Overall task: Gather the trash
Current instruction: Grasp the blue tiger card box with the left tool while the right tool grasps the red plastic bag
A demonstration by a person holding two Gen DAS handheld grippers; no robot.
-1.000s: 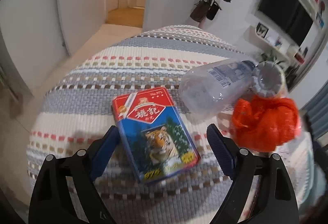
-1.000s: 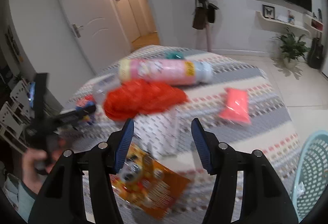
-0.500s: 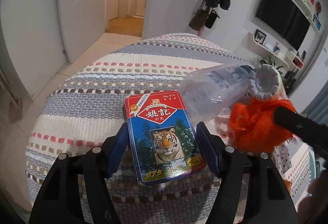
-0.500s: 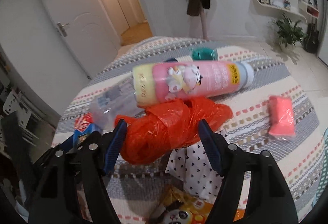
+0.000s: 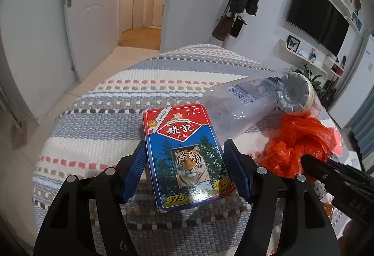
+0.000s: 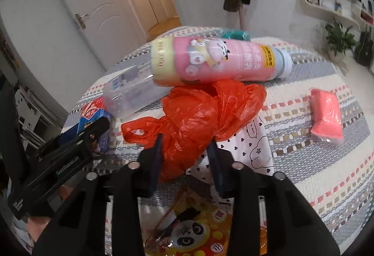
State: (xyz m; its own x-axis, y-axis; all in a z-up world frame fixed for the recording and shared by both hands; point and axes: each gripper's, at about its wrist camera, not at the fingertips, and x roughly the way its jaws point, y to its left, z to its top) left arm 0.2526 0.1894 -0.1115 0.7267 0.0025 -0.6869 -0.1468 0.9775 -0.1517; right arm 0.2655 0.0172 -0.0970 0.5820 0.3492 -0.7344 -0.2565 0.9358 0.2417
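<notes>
Left wrist view: left gripper point(image 5: 185, 168) has its fingers pinching the card box point(image 5: 185, 157) by its long edges; box sits on the striped cloth point(image 5: 149, 82), with a clear bottle point(image 5: 236, 104) just beside it. Best to lift straight up and keep the squeeze even so the flat box doesn't twist.

Right wrist view: right gripper point(image 6: 184, 161) fingers sit either side of the orange bag point(image 6: 196, 115), apparently pressing into it; a firm hold can't be confirmed. Bag lies against the pink bottle point(image 6: 219, 59). Bunch more plastic before pulling, or it slips.
</notes>
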